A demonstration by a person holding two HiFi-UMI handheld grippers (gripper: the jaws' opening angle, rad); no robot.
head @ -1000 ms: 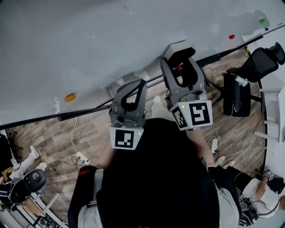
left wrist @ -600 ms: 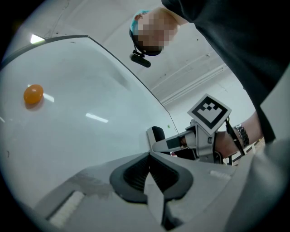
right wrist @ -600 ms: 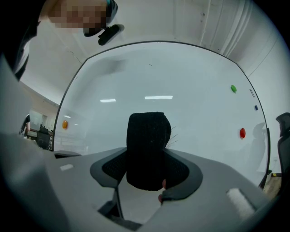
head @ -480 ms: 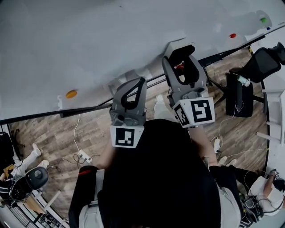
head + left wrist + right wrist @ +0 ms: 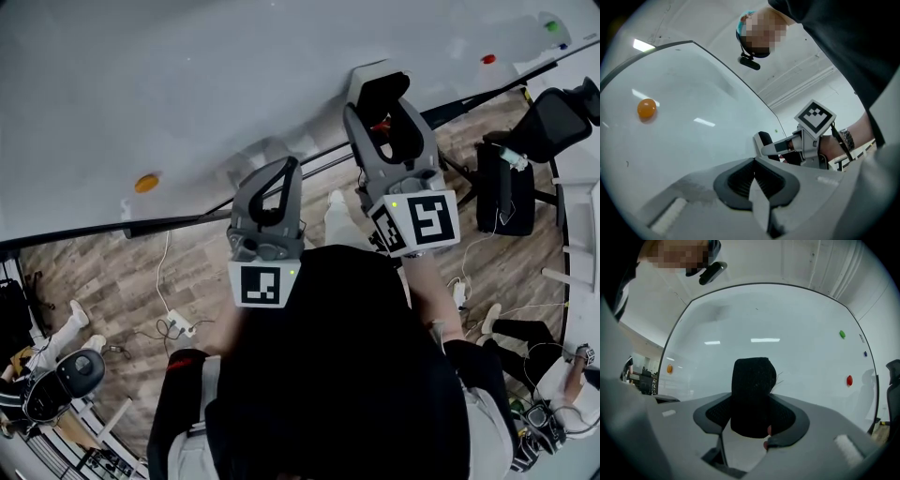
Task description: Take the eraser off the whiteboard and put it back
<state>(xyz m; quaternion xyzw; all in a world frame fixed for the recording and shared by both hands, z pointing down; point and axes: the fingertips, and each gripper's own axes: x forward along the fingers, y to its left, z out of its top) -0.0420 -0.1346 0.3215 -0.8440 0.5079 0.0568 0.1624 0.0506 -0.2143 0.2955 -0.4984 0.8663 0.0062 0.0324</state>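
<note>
Head view first: the right gripper point(image 5: 386, 105) is up at the whiteboard point(image 5: 187, 84), level, its claw pinching the black eraser point(image 5: 380, 87) right at the board's face. Whether the eraser touches the board or stands just off it, I can't tell from up here. The left gripper point(image 5: 292, 167) hangs beside it, lower and to the left, tilted up a little and carrying nothing. An orange magnet point(image 5: 145, 183) sits well off to the left on the board.

Left gripper view now: its claw point(image 5: 753, 164) is pressed together, nothing in it, pointing at bare board. Off to the right, the right gripper point(image 5: 774, 147) shows from the side with the eraser point(image 5: 764, 139) up against the board.

Right gripper view: there it is, the eraser point(image 5: 751, 380) standing upright between the pads point(image 5: 785, 416), gripped on both sides, board filling everything behind it. A green magnet point(image 5: 842, 334) and a red magnet point(image 5: 849, 379) sit well away on the right.

By my reading, this is the grip at the board, either lifting off or setting back; the frames don't decide it. Next calls for a straight pull away from the board, or, if it's going back, a flat press until it sticks, then letting the claw spread.
</note>
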